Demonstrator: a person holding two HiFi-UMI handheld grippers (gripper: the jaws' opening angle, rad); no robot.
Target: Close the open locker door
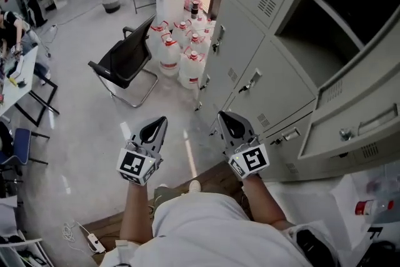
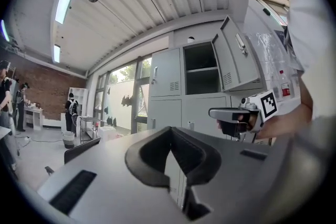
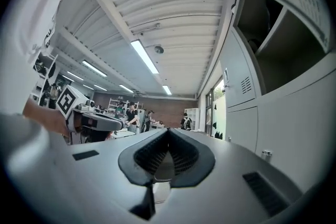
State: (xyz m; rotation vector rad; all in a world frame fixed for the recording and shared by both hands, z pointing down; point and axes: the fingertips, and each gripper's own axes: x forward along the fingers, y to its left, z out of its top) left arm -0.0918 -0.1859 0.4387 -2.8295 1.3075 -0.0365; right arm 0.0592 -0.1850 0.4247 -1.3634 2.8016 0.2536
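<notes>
A bank of grey lockers [image 1: 262, 72] runs along the right of the head view. One upper compartment [image 1: 337, 15] stands open and dark inside, and its door [image 1: 356, 128] is swung out toward me at the right. In the left gripper view the same open compartment [image 2: 202, 73] and door [image 2: 236, 60] lie ahead, well away. My left gripper [image 1: 160, 123] and right gripper [image 1: 225, 117] are held level side by side in front of me, both shut and empty. The right gripper is the nearer one to the lockers and touches nothing.
A black chair [image 1: 125, 59] stands on the floor to the left. Several water jugs [image 1: 181, 53] and a white box [image 1: 170, 0] are grouped against the lockers beyond it. Desks with people are at the far left, and a power strip [image 1: 94, 241] lies near my feet.
</notes>
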